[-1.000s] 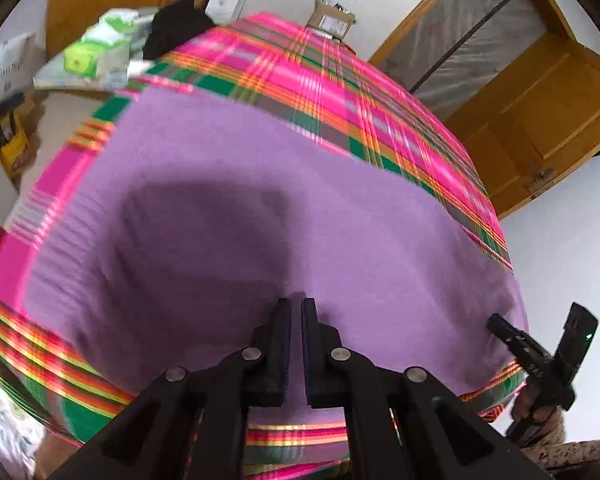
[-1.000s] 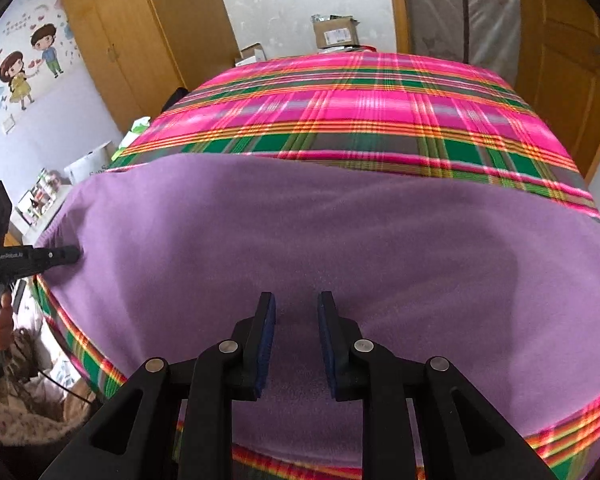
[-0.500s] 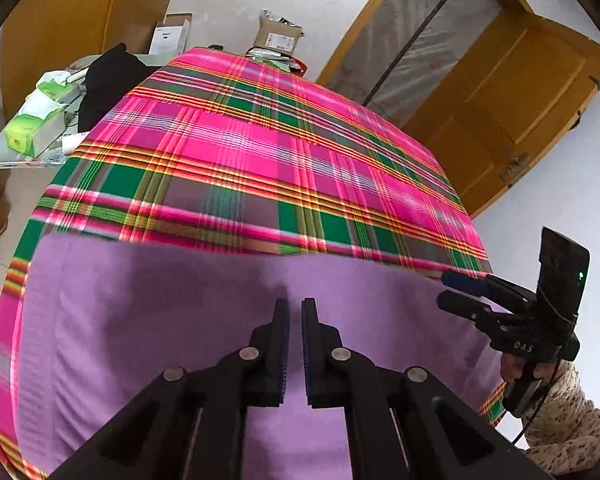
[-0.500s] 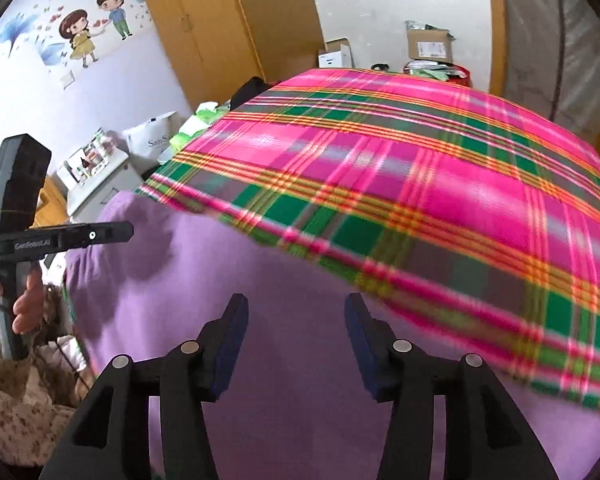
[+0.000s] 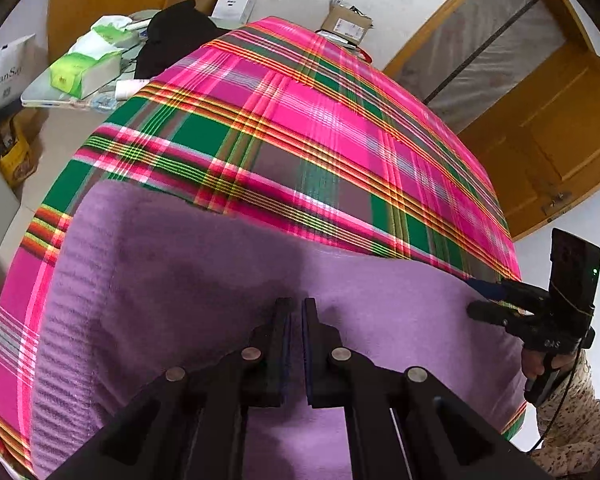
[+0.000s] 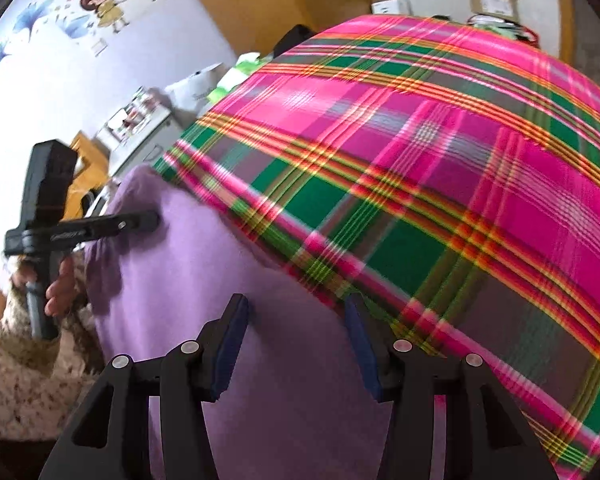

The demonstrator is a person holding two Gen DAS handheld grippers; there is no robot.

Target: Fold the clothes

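The purple garment (image 5: 228,304) lies on the near part of the bed, spread over the pink and green plaid cover (image 5: 300,128), and fills the lower half of both wrist views. Its far edge runs from about nine o'clock to three o'clock across the left wrist view, with bare plaid beyond it toward twelve o'clock.

The left gripper (image 5: 296,308) has its jaws drawn almost together over the cloth; whether any fabric is pinched between the pads cannot be told, as the tips sit right against the purple surface. The right gripper (image 6: 296,312) has its jaws spread wide, hanging above the garment's far edge with nothing between the fingers. In the left view it shows at about three o'clock, beside the garment's right border; in the right view the left gripper shows at nine o'clock, its tip touching the cloth's left end.

As a judgement, the folding looks partly done: the garment appears doubled into a broad band, the right side let go. Further folds, probably crosswise, and smoothing seem to be left.
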